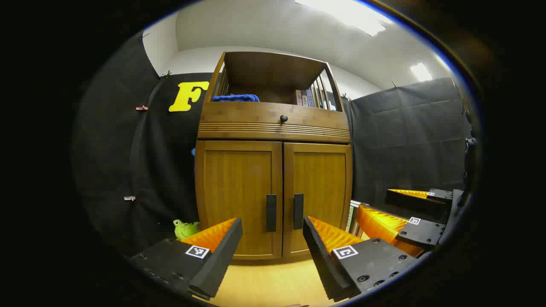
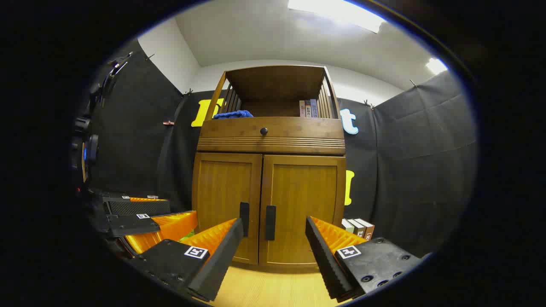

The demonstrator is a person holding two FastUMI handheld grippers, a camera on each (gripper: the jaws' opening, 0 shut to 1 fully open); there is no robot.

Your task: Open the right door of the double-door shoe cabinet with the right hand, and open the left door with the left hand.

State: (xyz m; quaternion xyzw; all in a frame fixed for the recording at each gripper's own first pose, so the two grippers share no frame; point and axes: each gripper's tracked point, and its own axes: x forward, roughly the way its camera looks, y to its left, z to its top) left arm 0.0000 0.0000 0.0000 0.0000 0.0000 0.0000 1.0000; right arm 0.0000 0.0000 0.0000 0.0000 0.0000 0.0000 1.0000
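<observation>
Your left gripper (image 1: 273, 230) sits frame bottom, fingers spread wide, holding nothing. The brown wooden double-door shoe cabinet (image 1: 273, 170) stands centre frame, left door (image 1: 238, 198) and right door (image 1: 318, 196) both closed, black vertical handles (image 1: 271, 212) side by side. Your right gripper (image 2: 274, 230) is likewise spread, empty, short of the cabinet.

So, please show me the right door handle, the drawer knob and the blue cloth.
right door handle (image 2: 270, 222), right gripper view, middle of bar
drawer knob (image 2: 264, 131), right gripper view, its front
blue cloth (image 1: 235, 98), left gripper view, front fold
</observation>
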